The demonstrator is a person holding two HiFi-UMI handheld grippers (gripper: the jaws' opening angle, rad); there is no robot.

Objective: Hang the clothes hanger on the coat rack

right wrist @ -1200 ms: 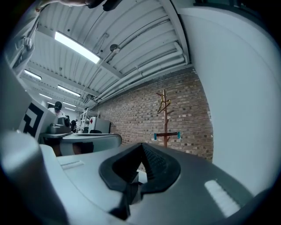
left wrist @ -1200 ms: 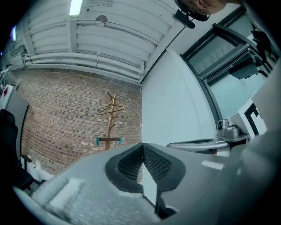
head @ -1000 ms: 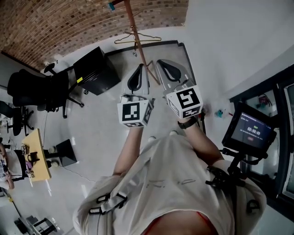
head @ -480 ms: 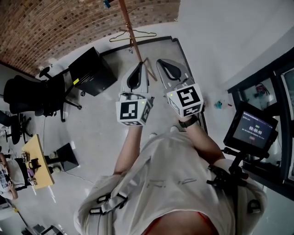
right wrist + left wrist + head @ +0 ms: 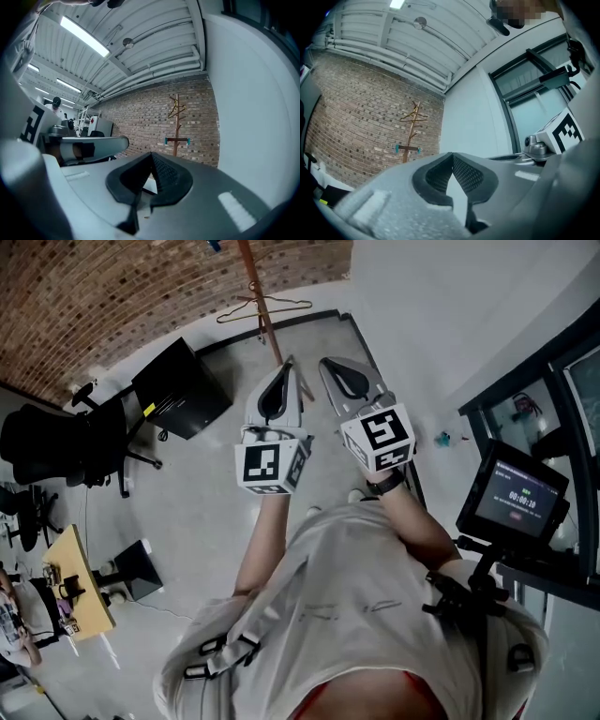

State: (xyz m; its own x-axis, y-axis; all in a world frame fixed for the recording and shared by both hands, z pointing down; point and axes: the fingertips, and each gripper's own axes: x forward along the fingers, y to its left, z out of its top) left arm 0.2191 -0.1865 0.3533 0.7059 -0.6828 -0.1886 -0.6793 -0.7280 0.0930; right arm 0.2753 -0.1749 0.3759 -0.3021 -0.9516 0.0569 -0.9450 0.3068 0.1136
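By the brick wall (image 5: pixel 112 296), the clothes hanger (image 5: pixel 265 308) already hangs on the coat rack (image 5: pixel 253 277), well ahead of the closed, empty left tool (image 5: pixel 277 395) and right tool (image 5: pixel 349 385).

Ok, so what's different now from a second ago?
Hardly anything. In the head view the coat rack, the clothes hanger on it and the black cabinet have slid a little toward the top left, so the view shifted. Nothing was grabbed or let go. Left tongs and right tongs stay shut, empty, side by side.
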